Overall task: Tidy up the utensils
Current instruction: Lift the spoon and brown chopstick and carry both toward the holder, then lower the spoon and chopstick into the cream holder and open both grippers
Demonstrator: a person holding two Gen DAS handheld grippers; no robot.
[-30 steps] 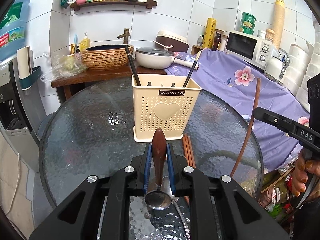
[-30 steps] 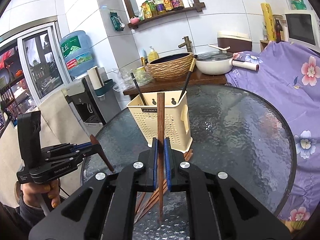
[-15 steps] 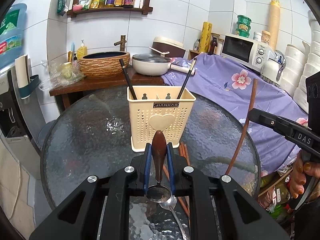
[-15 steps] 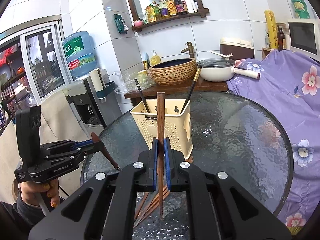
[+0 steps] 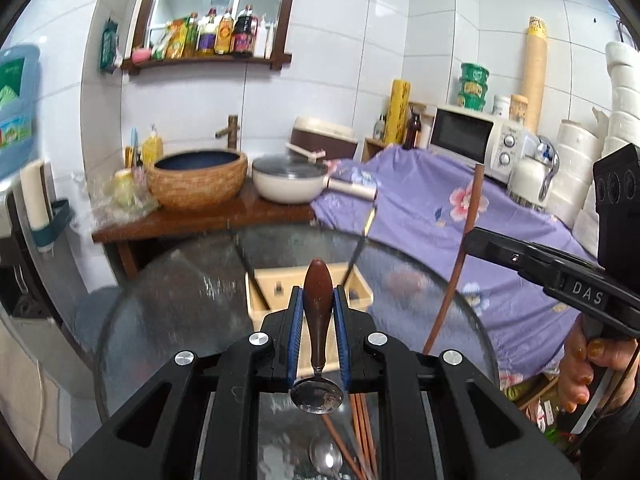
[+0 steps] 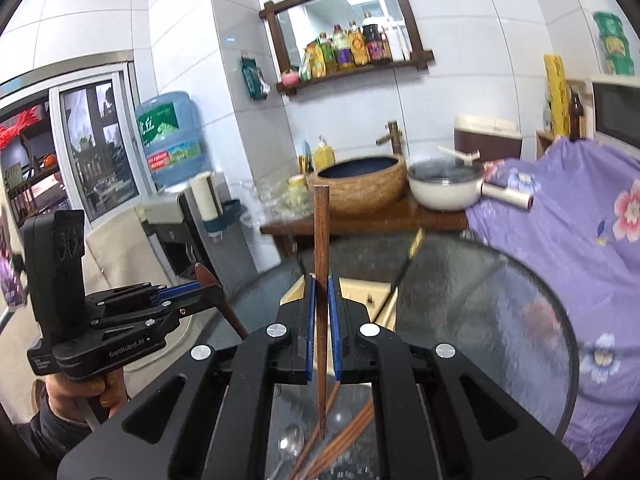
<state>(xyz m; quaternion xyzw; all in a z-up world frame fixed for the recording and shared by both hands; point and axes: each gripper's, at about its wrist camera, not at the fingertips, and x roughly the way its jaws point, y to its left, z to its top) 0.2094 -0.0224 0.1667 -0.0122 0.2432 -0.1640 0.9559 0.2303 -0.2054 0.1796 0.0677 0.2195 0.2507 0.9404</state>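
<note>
Your left gripper [image 5: 316, 336] jaws clench the spoon [image 5: 317, 332]; your right gripper [image 6: 321, 328] jaws clench an upright chopstick [image 6: 321, 280]. The cream holder [image 5: 304, 300] stands just ahead, below both, on the desk [image 6: 500, 320].

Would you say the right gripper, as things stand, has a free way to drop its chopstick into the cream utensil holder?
Probably yes. The right gripper holds its chopstick above the table, and the holder lies just ahead and below with its top open; only two dark chopsticks lean inside.
</note>
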